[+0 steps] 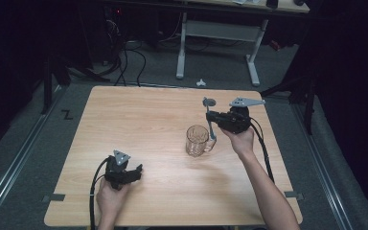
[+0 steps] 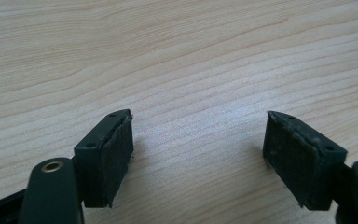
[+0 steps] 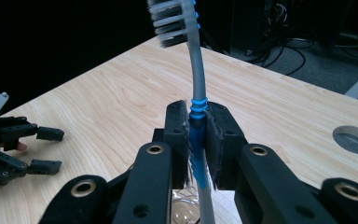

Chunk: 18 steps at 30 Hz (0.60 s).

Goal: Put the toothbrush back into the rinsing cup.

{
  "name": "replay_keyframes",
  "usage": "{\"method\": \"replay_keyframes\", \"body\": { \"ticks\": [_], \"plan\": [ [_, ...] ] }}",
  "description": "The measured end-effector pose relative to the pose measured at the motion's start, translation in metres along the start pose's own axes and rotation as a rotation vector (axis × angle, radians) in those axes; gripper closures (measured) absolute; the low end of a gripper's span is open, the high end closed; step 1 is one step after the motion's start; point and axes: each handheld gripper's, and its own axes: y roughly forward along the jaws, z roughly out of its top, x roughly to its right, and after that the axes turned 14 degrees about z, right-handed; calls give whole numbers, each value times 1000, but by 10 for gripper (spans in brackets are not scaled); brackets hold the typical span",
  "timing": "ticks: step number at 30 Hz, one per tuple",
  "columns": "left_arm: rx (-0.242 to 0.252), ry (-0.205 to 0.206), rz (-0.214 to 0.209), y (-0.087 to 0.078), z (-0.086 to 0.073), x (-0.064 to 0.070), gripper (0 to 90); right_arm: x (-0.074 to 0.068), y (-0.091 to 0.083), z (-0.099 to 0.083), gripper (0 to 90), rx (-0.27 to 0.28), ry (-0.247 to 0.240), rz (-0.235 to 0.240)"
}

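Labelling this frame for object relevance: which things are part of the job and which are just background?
In the job:
- toothbrush, clamped in the right gripper
- glass mug, below the toothbrush handle
- table

Lying about:
- left gripper, open over bare wood
- white desk frame behind the table
- cables on the floor

A grey-and-blue toothbrush [image 3: 196,93] stands upright, bristles on top, its lower end above a clear glass mug [image 1: 198,140] on the tabletop [image 1: 139,120].
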Motion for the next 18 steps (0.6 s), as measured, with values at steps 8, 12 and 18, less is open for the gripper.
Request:
{"method": "replay_keyframes", "body": {
  "ticks": [8,12,18],
  "plan": [
    [0,0,0,0,0,0,249,-1,-4,-4,799,-8,-3,-8],
    [0,0,0,0,0,0,248,-1,-7,-5,798,-10,-4,-11],
    [0,0,0,0,0,0,248,0,-10,-9,798,-8,-1,-16]
  ]
}}
